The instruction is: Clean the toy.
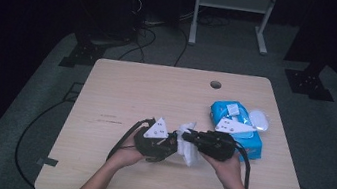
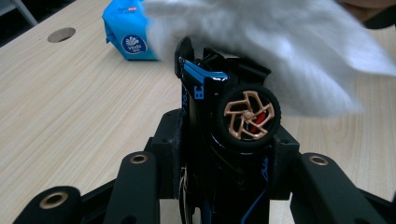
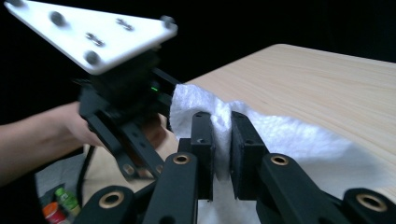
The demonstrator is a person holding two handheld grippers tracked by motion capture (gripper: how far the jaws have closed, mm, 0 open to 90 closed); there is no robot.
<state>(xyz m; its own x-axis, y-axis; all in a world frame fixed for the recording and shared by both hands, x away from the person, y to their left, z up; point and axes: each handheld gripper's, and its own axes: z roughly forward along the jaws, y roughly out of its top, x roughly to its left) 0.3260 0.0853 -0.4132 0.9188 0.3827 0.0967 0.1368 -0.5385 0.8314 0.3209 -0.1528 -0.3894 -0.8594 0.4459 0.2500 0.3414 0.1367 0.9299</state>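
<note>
My left gripper [image 1: 172,146] [image 2: 226,154] is shut on a black and blue toy car [image 2: 219,112] with a bronze-spoked wheel [image 2: 248,116], which stands nose up between the jaws. A white tissue [image 1: 189,151] [image 2: 289,51] [image 3: 299,140] hangs from my right gripper [image 1: 189,137] [image 3: 222,140], whose pads pinch a fold of it. The tissue lies against the top of the car. Both grippers meet just above the near middle of the wooden table [image 1: 132,89]. The left gripper's triangular plate [image 3: 98,32] sits close by in the right gripper view.
A blue tissue pack [image 1: 225,108] [image 2: 126,32] lies on the table's right side, with a white oval object [image 1: 258,120] beside it. A round cable hole [image 1: 215,85] [image 2: 61,34] is near the far edge. Cables and a metal stand are on the floor beyond.
</note>
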